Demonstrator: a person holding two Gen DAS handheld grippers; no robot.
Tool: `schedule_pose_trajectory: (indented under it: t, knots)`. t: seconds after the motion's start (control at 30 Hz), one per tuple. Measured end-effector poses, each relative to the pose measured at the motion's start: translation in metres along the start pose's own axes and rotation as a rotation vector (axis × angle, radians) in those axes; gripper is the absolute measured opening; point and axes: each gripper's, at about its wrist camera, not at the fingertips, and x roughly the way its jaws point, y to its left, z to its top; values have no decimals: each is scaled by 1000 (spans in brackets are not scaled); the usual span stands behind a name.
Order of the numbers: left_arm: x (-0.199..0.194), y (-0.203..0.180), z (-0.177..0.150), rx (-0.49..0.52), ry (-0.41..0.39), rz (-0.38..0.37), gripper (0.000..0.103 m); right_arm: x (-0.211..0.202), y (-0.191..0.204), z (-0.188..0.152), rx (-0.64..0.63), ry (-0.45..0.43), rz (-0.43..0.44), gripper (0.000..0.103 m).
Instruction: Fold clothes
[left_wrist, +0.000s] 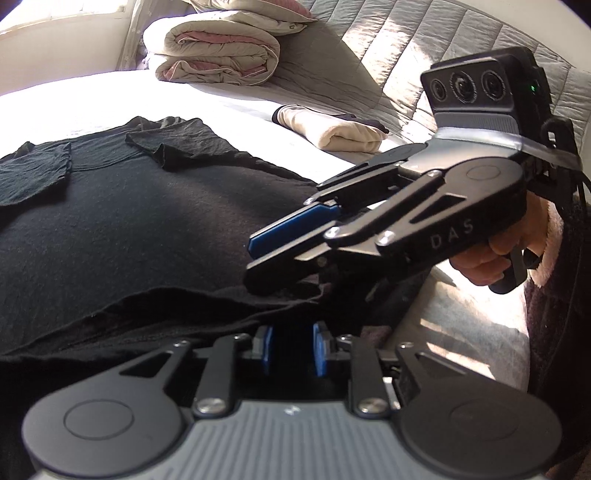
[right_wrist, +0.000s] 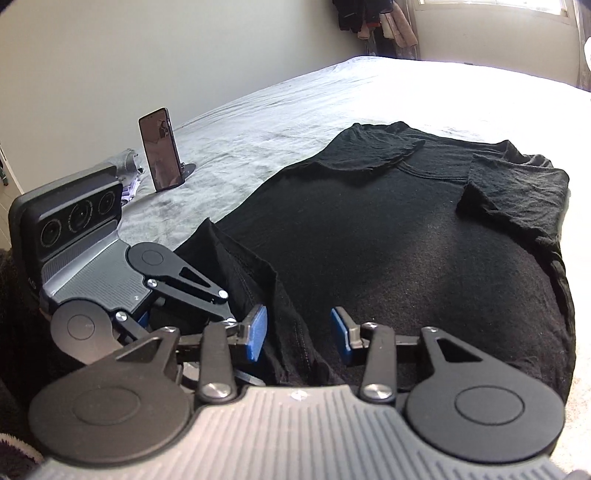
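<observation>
A black T-shirt (left_wrist: 129, 229) (right_wrist: 406, 240) lies flat on the white bed (right_wrist: 295, 110), both sleeves folded in over its chest. Its near hem is bunched and partly doubled over right in front of both grippers. My left gripper (left_wrist: 293, 347) sits at that hem with its blue pads apart and dark cloth lying loose at its tips. My right gripper (right_wrist: 298, 334) is open, its blue pads on either side of a fold of the hem without pressing on it. In the left wrist view the right gripper (left_wrist: 251, 258) hovers just above the shirt's near right edge, held by a hand (left_wrist: 480, 262).
A folded cream garment (left_wrist: 340, 133) and a rolled duvet (left_wrist: 218, 51) lie further up the bed by a quilted grey cover (left_wrist: 406, 44). A phone on a stand (right_wrist: 160, 153) stands on the sheet to the shirt's left. Clothes hang in the far corner (right_wrist: 369, 18).
</observation>
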Motion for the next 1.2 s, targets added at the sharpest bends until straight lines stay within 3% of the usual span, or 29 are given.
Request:
schedule_pose_trajectory:
  t: [0.2, 0.23, 0.3, 0.47, 0.57, 0.6, 0.63, 0.77, 0.83, 0.9, 1.03, 1.2]
  knots:
    - [0, -9, -1, 46, -1, 19, 35, 20, 12, -3, -28, 41, -13, 31]
    - [0, -9, -1, 49, -1, 20, 35, 22, 12, -4, -30, 49, -17, 16]
    - [0, -10, -1, 51, -2, 20, 35, 21, 9, -6, -23, 52, -18, 3]
    - [0, -10, -2, 53, -4, 19, 35, 1, -2, -1, 45, 6, 102, 3]
    - [0, -10, -3, 56, -5, 19, 35, -3, -4, 0, 40, 35, 125, 3]
    - [0, -10, -3, 57, -5, 19, 35, -4, -4, 1, 34, 51, 125, 4]
    - [0, -10, -3, 58, -5, 18, 35, -5, -4, 0, 26, 63, 117, 15]
    - [1, -9, -2, 61, -5, 19, 35, -9, -5, 0, -2, 88, 78, 18]
    - [1, -10, -3, 66, -6, 21, 35, -10, -4, 0, -33, 110, 70, 35]
    - [1, -10, -3, 72, -9, 23, 35, -13, 0, -1, -74, 120, 71, 42]
    - [1, -11, -3, 80, -9, 26, 35, -20, -1, 0, -116, 129, 72, 42]
    - [1, -12, -2, 86, -7, 28, 35, -23, 0, -1, -202, 168, 9, 42]
